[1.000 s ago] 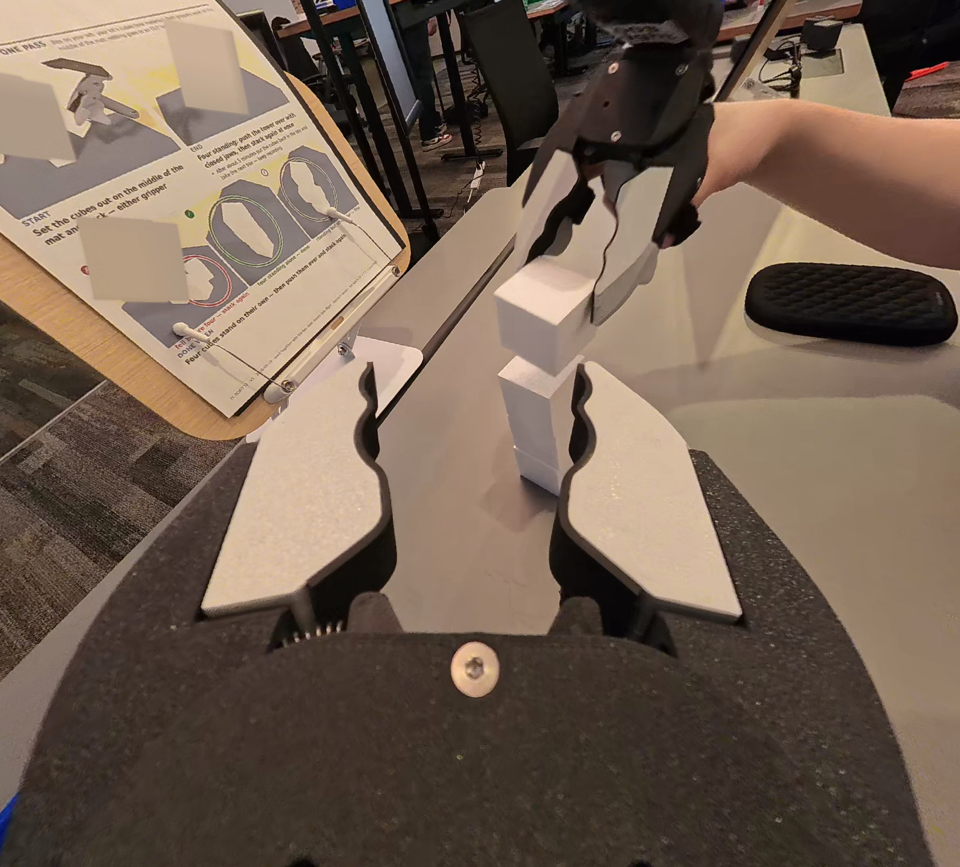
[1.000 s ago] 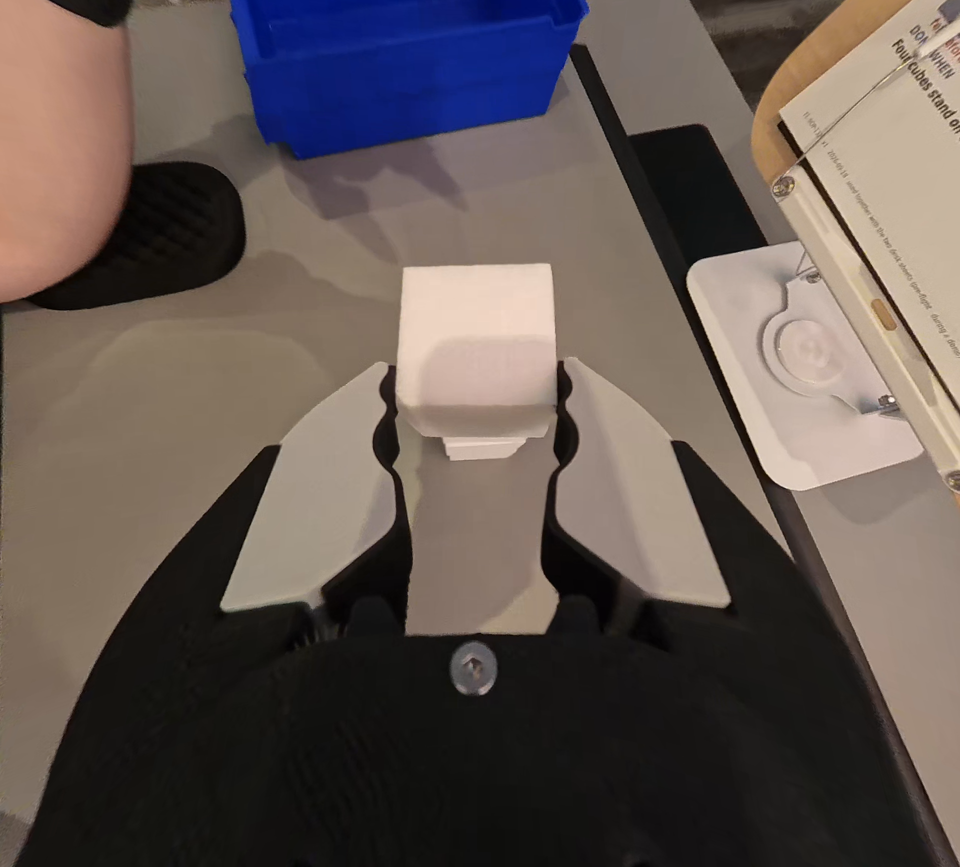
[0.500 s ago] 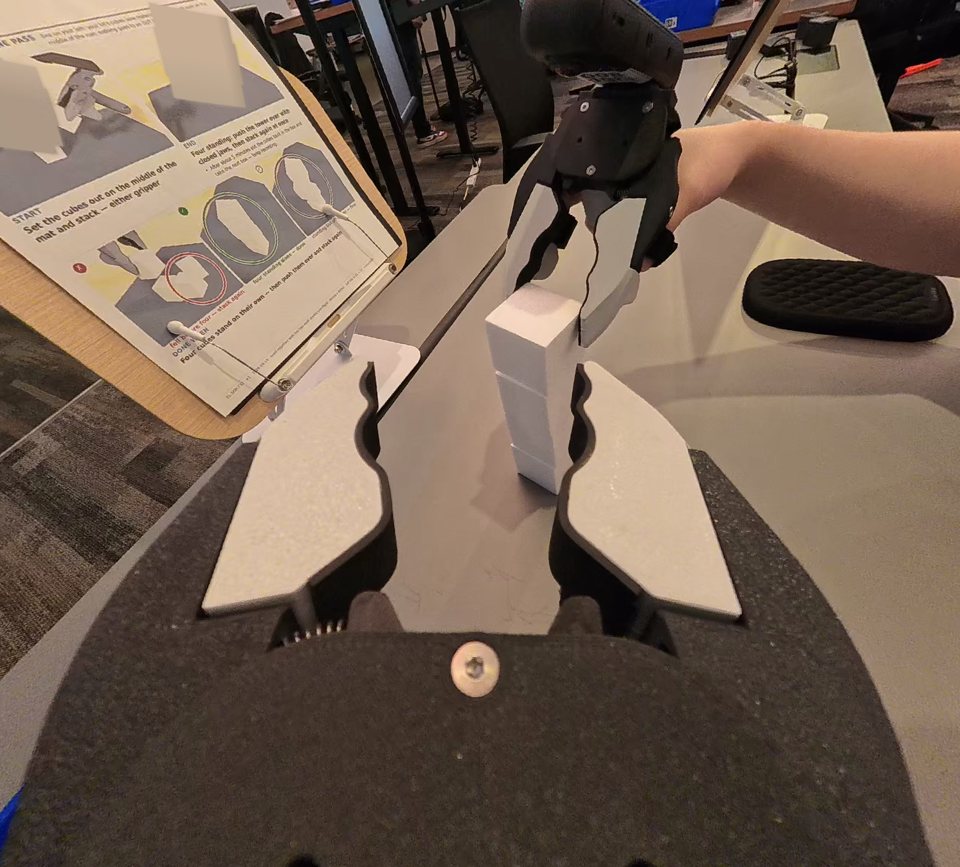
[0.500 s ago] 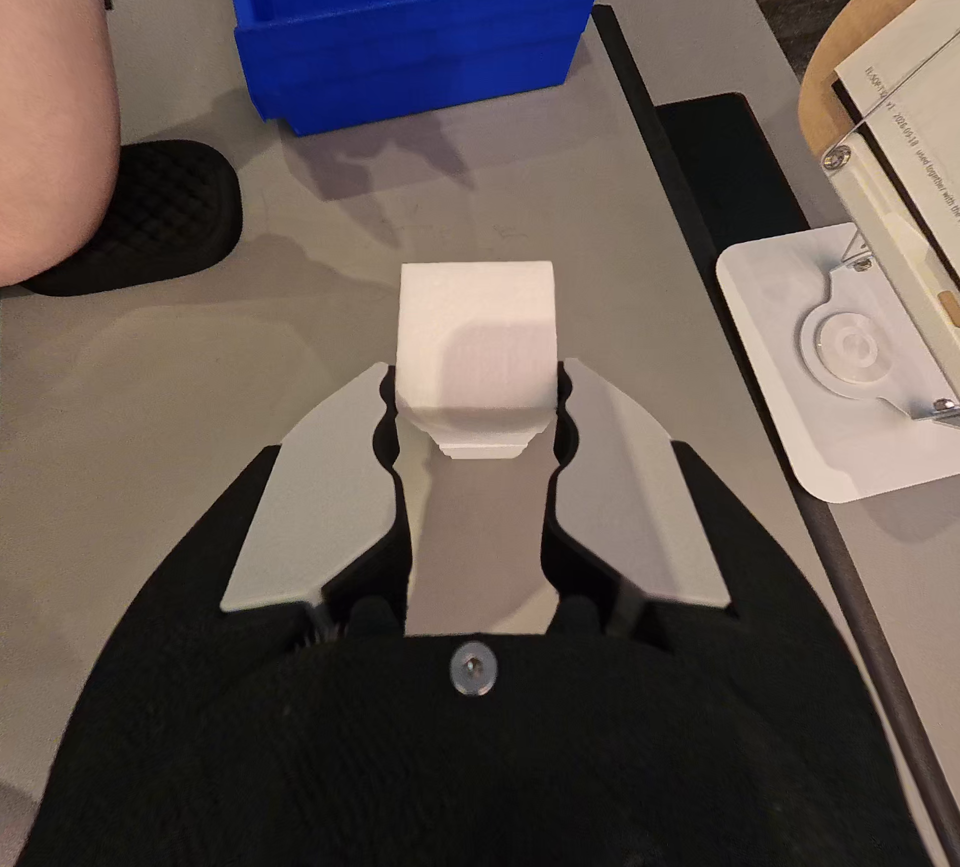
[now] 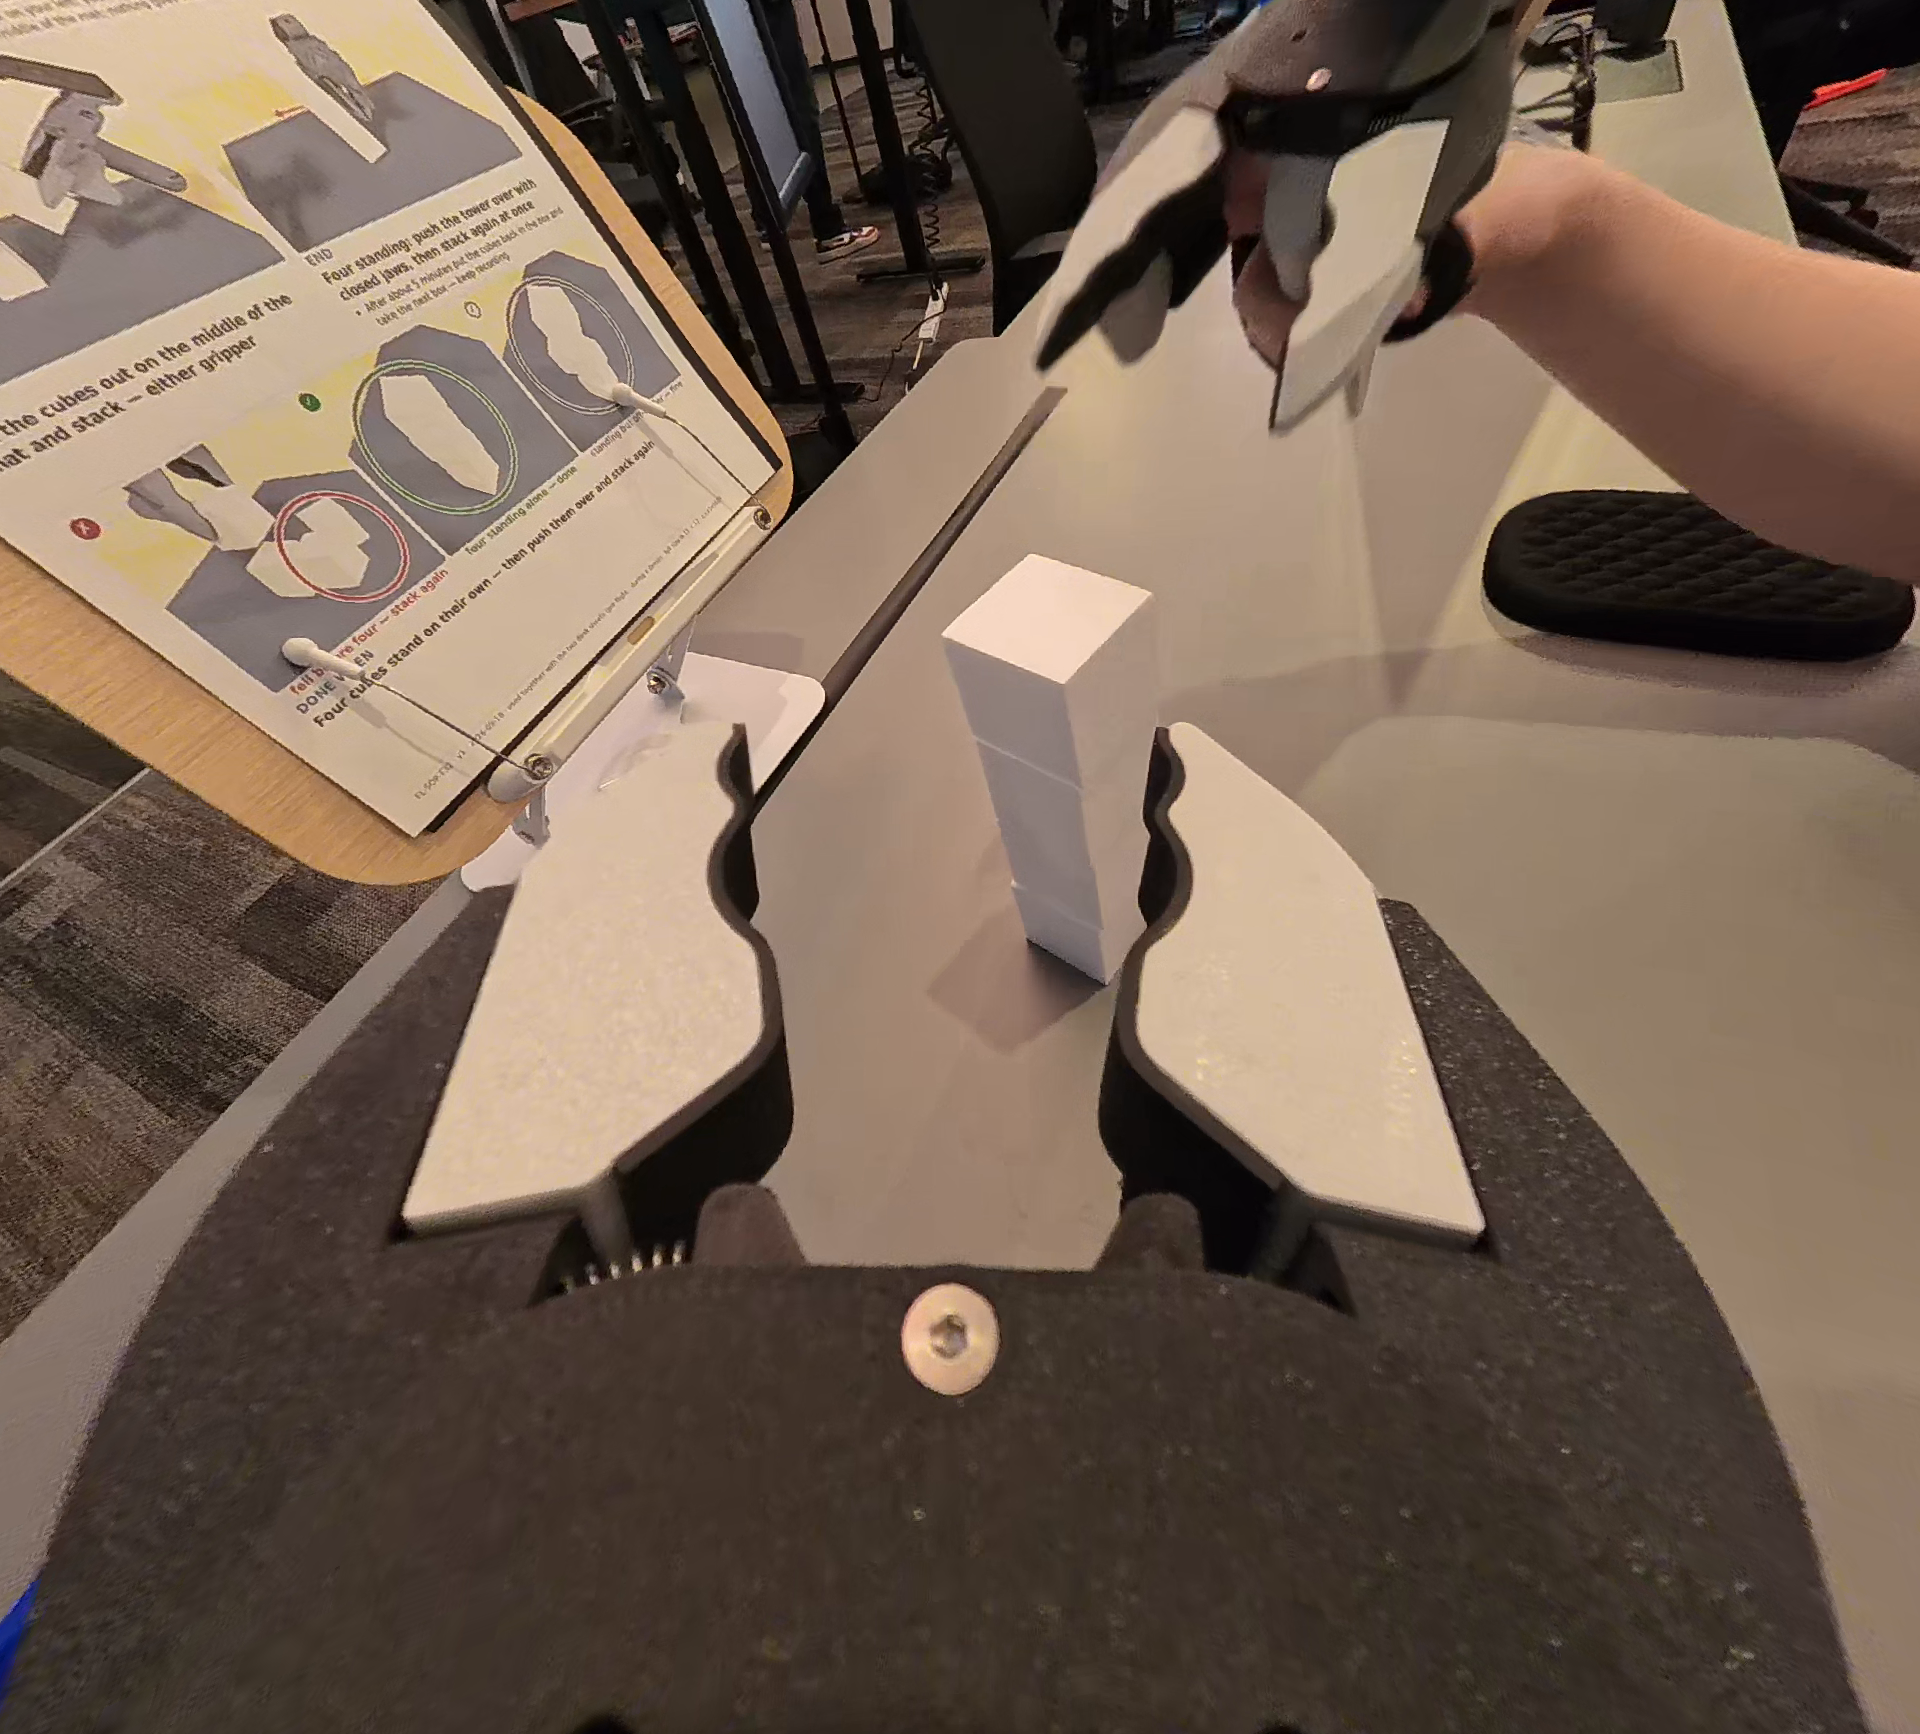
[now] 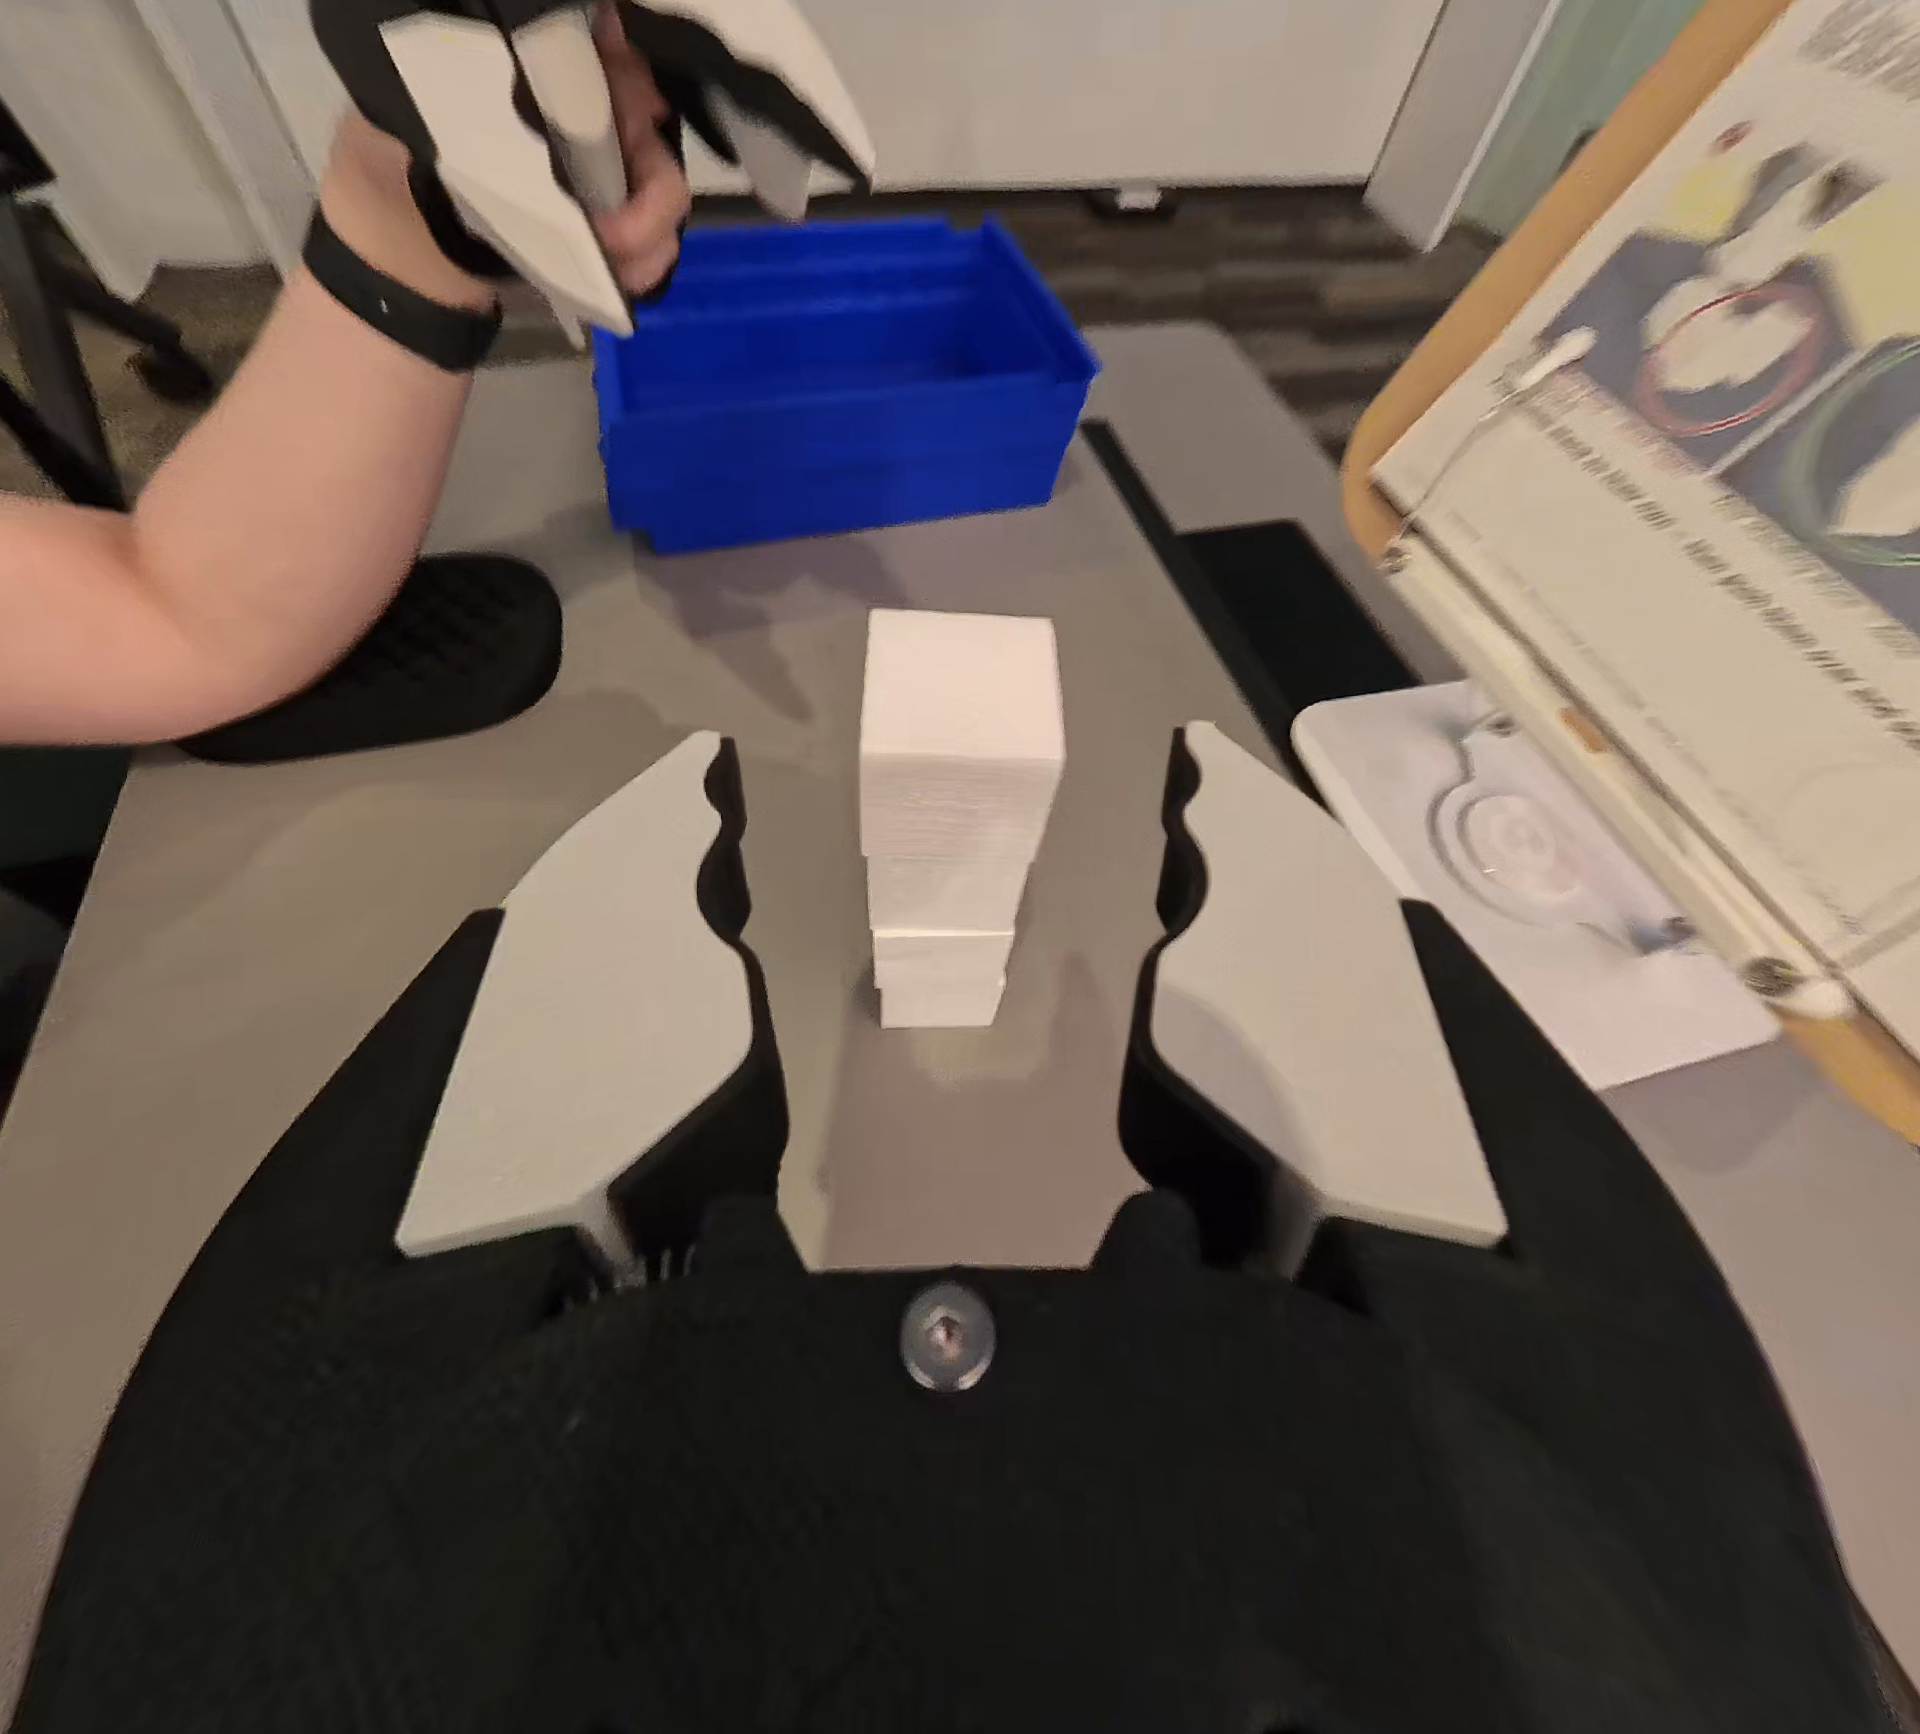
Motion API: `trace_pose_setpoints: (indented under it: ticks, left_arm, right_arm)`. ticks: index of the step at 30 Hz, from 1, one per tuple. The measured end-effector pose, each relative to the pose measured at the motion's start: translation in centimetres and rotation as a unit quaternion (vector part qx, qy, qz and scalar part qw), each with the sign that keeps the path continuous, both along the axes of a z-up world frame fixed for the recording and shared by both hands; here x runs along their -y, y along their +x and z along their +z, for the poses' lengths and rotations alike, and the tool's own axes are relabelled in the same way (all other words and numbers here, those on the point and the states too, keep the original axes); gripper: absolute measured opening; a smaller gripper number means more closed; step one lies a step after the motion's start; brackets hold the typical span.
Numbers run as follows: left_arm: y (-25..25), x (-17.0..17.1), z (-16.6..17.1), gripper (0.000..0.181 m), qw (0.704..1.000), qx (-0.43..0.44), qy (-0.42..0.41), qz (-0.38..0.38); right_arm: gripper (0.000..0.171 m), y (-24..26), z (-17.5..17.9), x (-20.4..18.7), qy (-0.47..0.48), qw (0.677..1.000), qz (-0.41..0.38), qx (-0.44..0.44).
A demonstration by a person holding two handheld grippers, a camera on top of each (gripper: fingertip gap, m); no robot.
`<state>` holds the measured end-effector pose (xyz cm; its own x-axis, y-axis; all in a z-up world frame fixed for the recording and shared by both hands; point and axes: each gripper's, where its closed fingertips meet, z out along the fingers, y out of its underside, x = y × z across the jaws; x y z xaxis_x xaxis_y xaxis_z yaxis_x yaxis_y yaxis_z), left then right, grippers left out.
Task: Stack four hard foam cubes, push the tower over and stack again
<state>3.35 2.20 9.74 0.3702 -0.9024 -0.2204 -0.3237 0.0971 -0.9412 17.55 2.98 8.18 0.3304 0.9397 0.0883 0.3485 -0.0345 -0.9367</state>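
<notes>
A tower of white foam cubes [image 5: 1055, 749] stands upright by itself on the grey table [image 5: 1558, 905]; it also shows in the right wrist view [image 6: 961, 749], its lower cubes slightly offset. My left gripper [image 5: 951, 734] is open and empty, with the tower just beyond its right finger. My right gripper [image 6: 948, 734] is open and empty, pulled back from the tower, which shows between its fingertips without touching them. From the left wrist view, the right gripper [image 5: 1169, 385] hangs above and behind the tower. The left gripper [image 6: 727, 250] shows raised at the upper left.
A blue bin [image 6: 831, 396] stands behind the tower. A black textured pad [image 5: 1683, 578] lies to one side. An instruction board [image 5: 312, 334] on a white base [image 6: 1507, 874] stands by the table edge. A dark seam [image 5: 914, 541] runs along the table.
My right gripper let go of the top cube on the tower, opened wide, and drew up and back. The tower stands free. My left gripper has barely moved.
</notes>
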Motion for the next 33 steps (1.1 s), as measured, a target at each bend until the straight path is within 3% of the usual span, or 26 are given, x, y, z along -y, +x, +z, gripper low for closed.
trace_pose_setpoints:
  ticks: [5,9,13,15,19,23,27,30,33]
  left_arm:
    - [0.8,-0.3,-0.3,0.069,1.0,-0.004,-0.007,0.004]
    - [2.2,1.1,1.4,0.067,0.999,0.03,0.008,-0.023]
    - [2.7,1.2,1.9,0.065,0.999,0.038,0.022,-0.018]
    - [2.4,0.3,1.2,0.062,0.999,0.027,0.023,0.001]
    - [1.1,-2.8,-2.3,0.045,0.998,-0.033,-0.003,0.051]
    - [0.8,-5.2,-6.9,0.001,0.99,-0.089,-0.077,0.08]
    - [1.9,-7.0,-11.0,0.0,0.968,-0.089,-0.193,0.134]
    - [2.3,-7.1,-13.7,0.0,0.933,-0.097,-0.275,0.209]
    - [-0.3,-7.9,-16.0,0.0,0.894,-0.191,-0.253,0.315]
  right_arm:
    - [0.088,6.2,3.8,-1.2,0.05,0.993,-0.073,-0.083]
    - [0.088,11.1,3.8,-3.3,0.064,0.983,-0.137,-0.103]
    - [0.07,13.6,3.0,-3.3,0.06,0.979,-0.13,-0.146]
    - [0.052,14.5,2.0,-3.3,0.073,0.977,-0.122,-0.161]
    - [0.001,16.3,0.0,-4.4,0.067,0.979,-0.132,-0.139]
    - [0.0,18.1,0.3,-4.6,0.042,0.974,-0.147,-0.169]
    - [0.0,21.0,-0.6,-5.4,0.039,0.969,-0.209,-0.128]
    - [0.001,22.6,-0.5,-5.1,0.029,0.966,-0.225,-0.125]
    - [0.001,23.9,-0.4,-4.6,0.022,0.965,-0.23,-0.128]
